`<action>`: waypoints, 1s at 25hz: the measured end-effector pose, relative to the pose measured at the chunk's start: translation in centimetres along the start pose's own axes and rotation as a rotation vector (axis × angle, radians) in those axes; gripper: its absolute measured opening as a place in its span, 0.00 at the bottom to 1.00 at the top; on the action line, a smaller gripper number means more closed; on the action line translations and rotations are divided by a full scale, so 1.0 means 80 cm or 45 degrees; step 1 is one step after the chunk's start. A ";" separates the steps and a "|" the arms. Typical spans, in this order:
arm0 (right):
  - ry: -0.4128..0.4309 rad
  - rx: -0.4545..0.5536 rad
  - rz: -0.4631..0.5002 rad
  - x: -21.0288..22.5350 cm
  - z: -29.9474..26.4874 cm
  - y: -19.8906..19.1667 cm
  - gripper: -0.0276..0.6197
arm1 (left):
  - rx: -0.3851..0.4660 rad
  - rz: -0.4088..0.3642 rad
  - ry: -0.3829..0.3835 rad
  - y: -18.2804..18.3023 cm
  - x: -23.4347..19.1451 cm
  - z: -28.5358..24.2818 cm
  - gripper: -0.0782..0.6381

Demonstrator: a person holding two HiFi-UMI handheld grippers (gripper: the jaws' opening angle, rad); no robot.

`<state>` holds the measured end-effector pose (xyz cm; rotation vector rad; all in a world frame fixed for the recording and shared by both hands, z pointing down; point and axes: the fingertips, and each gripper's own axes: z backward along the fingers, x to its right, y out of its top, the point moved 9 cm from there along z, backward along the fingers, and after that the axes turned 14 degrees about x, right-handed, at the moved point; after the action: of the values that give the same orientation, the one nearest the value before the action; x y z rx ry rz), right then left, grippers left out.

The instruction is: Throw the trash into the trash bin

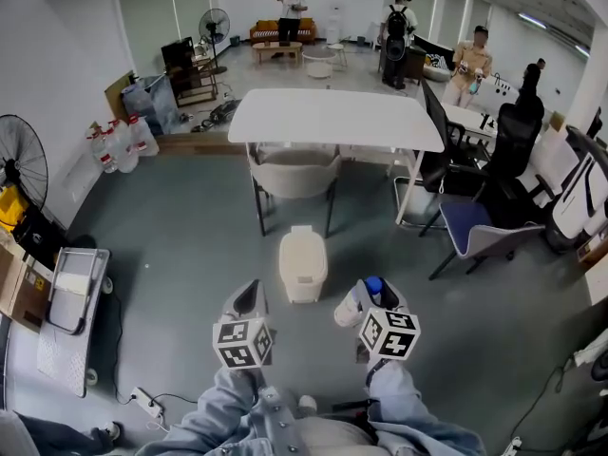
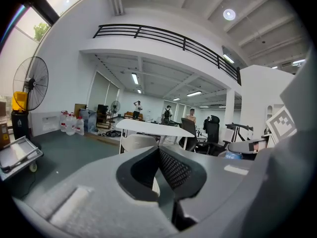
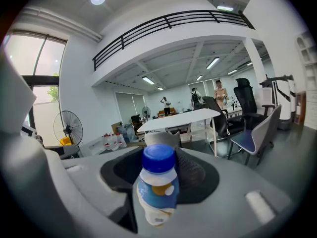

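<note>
- The right gripper (image 3: 159,158) has its jaws spread fairly wide and clamped on a small bottle (image 3: 157,190), which stands cap up between the dark pads.
- The bottle has a blue cap and a blue-and-white label with an orange spot. Its print is too blurred to read.
- The left gripper (image 2: 158,150) has its jaws drawn together at the tips, with nothing between them.
- The cream trash bin (image 1: 302,266) stands on the grey floor just ahead of both grippers and between them, on the near side of a white table (image 1: 332,120).
- Each gripper's cube (image 1: 243,342) bears black-and-white square markers and no words.
</note>
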<state>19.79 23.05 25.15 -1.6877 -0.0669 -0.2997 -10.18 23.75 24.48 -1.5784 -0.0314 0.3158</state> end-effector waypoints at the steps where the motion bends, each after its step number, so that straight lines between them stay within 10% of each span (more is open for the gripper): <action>1: -0.002 -0.006 0.000 0.002 -0.006 -0.001 0.35 | -0.005 0.003 0.003 -0.002 -0.002 -0.007 0.12; 25: -0.055 0.052 0.126 0.000 -0.337 0.043 0.35 | -0.026 0.033 -0.049 0.005 -0.133 -0.336 0.12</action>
<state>16.28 -3.87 24.77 -1.6514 -0.0210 -0.1870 -14.57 -4.76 25.97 -1.5939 -0.0441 0.3671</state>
